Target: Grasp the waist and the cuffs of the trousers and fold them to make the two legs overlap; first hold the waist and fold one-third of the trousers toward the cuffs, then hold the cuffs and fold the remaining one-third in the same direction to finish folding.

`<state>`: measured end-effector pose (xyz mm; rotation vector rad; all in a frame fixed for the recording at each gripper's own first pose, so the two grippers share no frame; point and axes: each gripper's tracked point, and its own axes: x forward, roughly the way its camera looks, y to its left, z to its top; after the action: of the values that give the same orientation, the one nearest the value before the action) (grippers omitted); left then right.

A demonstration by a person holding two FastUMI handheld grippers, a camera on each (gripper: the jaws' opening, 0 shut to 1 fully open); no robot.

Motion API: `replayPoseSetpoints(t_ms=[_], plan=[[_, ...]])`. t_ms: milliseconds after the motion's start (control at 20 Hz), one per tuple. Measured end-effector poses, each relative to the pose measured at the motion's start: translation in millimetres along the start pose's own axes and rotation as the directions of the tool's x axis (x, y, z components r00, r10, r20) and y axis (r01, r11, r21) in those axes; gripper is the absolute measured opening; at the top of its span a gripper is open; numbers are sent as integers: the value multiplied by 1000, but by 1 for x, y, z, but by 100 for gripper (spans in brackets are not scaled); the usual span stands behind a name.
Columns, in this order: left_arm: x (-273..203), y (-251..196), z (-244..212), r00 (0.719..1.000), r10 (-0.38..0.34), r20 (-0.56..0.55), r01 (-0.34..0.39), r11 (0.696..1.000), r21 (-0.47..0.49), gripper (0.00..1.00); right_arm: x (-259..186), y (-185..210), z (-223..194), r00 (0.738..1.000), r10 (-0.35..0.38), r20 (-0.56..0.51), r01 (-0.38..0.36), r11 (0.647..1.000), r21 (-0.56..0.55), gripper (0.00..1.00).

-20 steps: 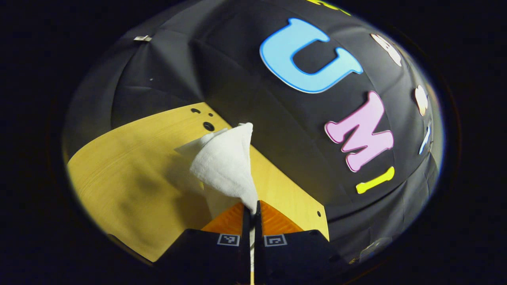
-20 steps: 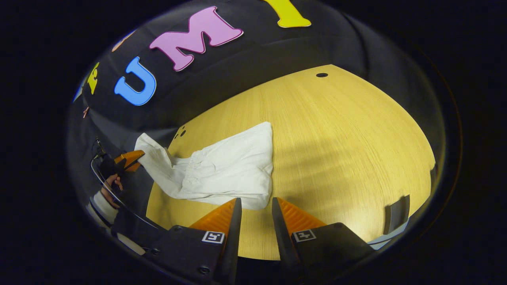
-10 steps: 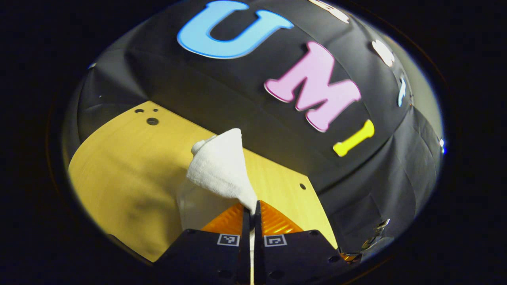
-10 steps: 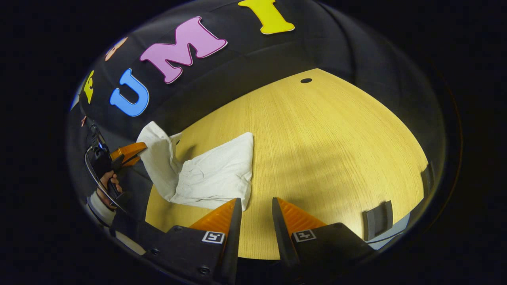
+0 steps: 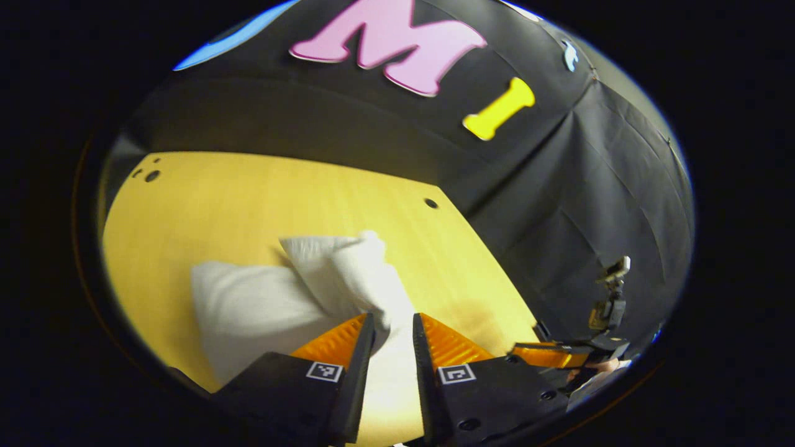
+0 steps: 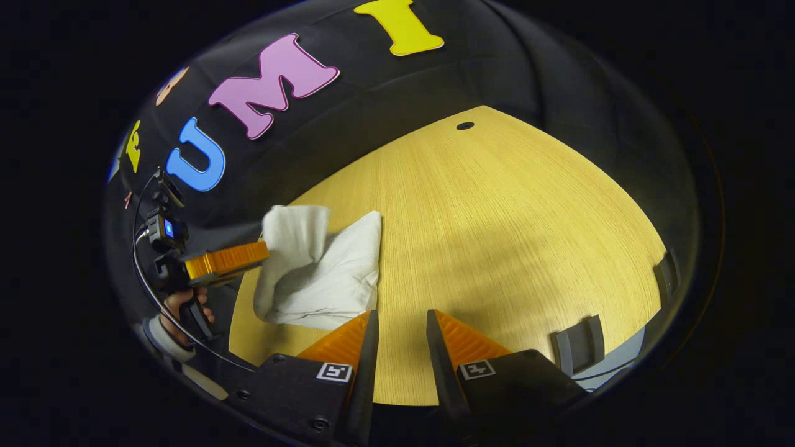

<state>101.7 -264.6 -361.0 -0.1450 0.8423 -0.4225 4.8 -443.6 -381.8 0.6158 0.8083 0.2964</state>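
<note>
Since a second ago the left tool (image 5: 390, 332) is parting its fingers, letting the raised flap drop onto the trousers (image 5: 267, 310) bunched just ahead on the desk (image 5: 248, 192). Right tool (image 6: 397, 335) is hovering released. Cloth is looking light, limp; pinch hems.

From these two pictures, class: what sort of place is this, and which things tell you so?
Probably a recording booth, not a home. A bare wooden table stands against a black cloth wall, white trousers lie on it, and a hand holds a camera-carrying left claw.
</note>
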Motion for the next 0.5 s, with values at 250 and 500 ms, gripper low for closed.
replayPoseSetpoints(t_ms=[250,500], plan=[[-2,-40,-23,987,-149,-51,148,988,-39,74,-1,-5,0,1000,-3,0,3,1000,7,48],[-18,-9,-37,997,-47,-66,38,991,-131,86,2,2,-1,1000,15,-11,-15,1000,-2,48]])
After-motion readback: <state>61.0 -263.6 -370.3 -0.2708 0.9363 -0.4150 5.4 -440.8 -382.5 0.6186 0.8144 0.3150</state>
